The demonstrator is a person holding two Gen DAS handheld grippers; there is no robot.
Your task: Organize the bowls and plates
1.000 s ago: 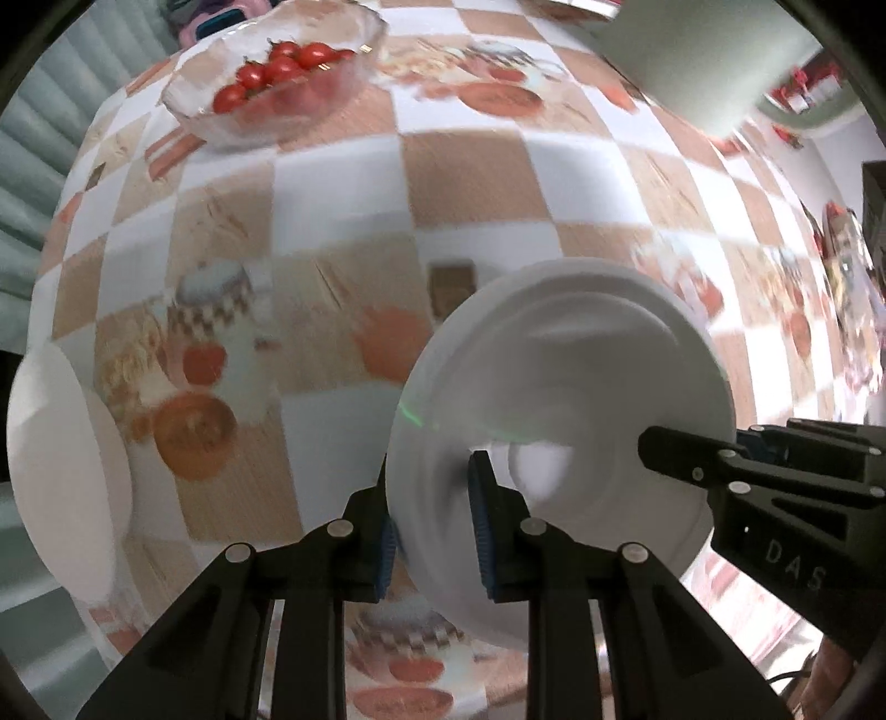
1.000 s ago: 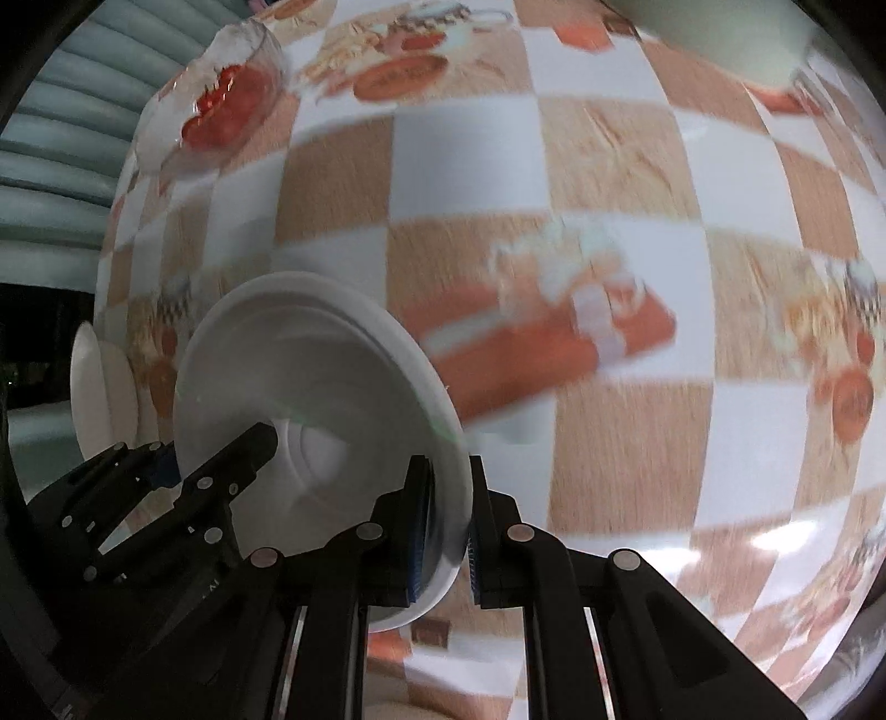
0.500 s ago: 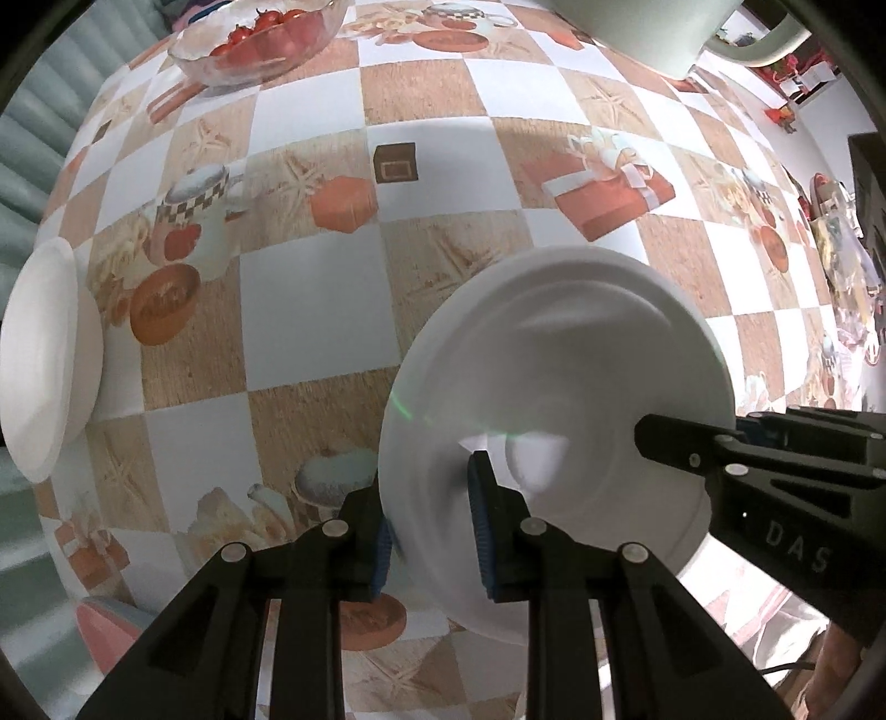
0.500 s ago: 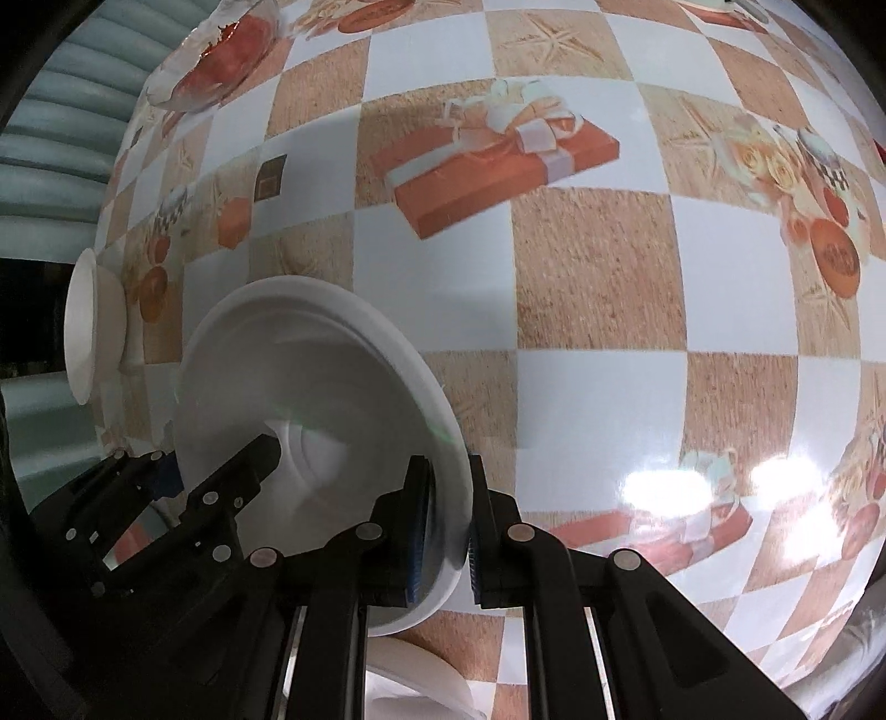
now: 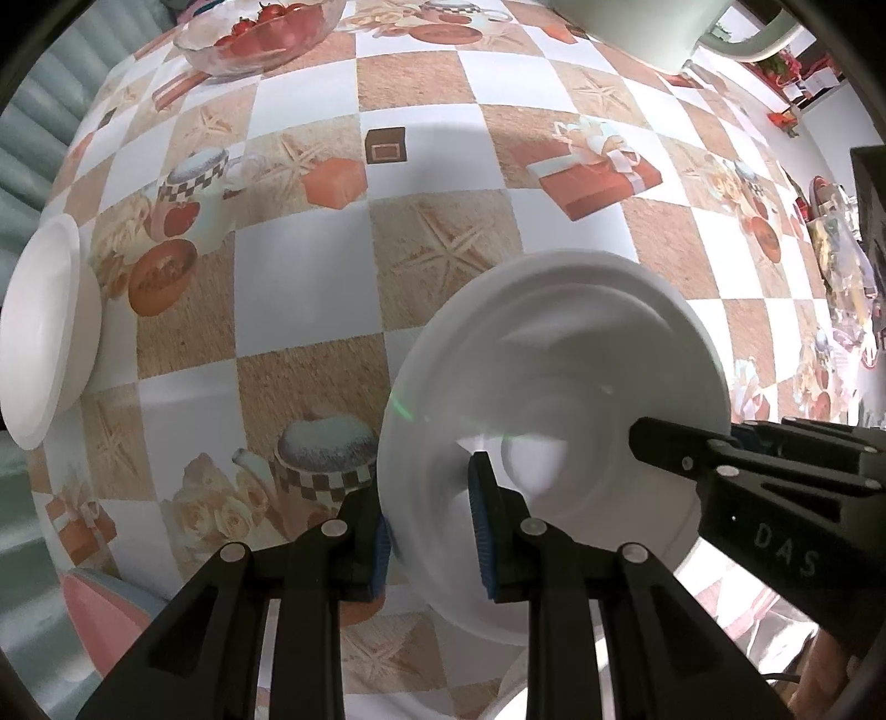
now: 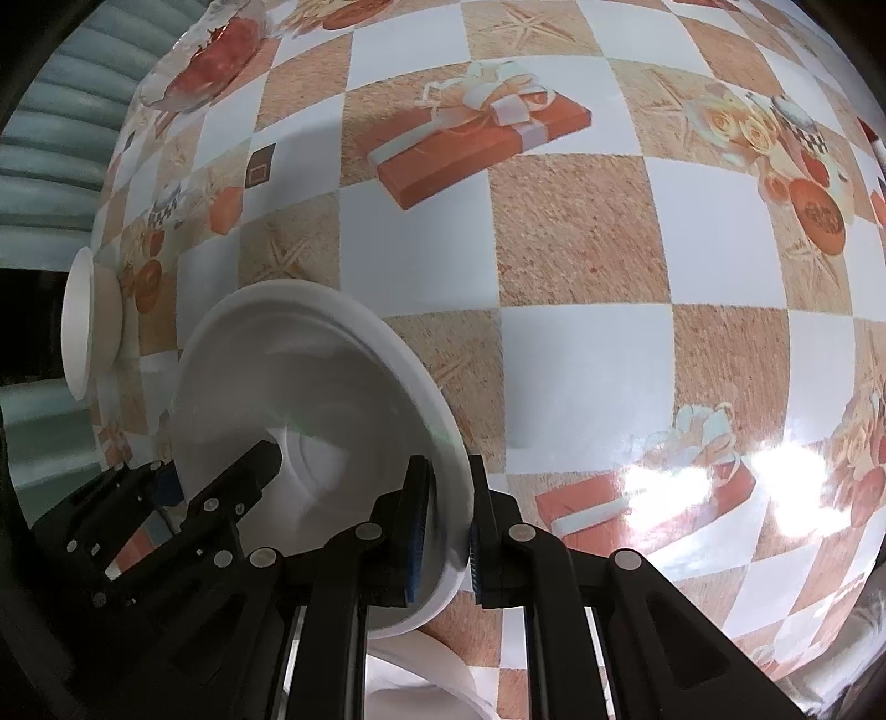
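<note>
A white bowl hangs above the checked tablecloth, held from both sides. My left gripper is shut on its near left rim. My right gripper is shut on the opposite rim; the bowl fills the lower left of the right wrist view. The right gripper also shows in the left wrist view, and the left gripper shows in the right wrist view. Another white bowl sits at the table's left edge, also visible in the right wrist view. A further white dish lies below the held bowl.
A glass bowl of cherry tomatoes stands at the far left of the table. A pale green chair back is at the far side. A pink and blue object lies near left. Cluttered items sit at the right edge.
Both grippers have carried the bowl back toward the near side of the table and higher; the tomato bowl and the left white bowl now look farther away. The grips have not changed.
</note>
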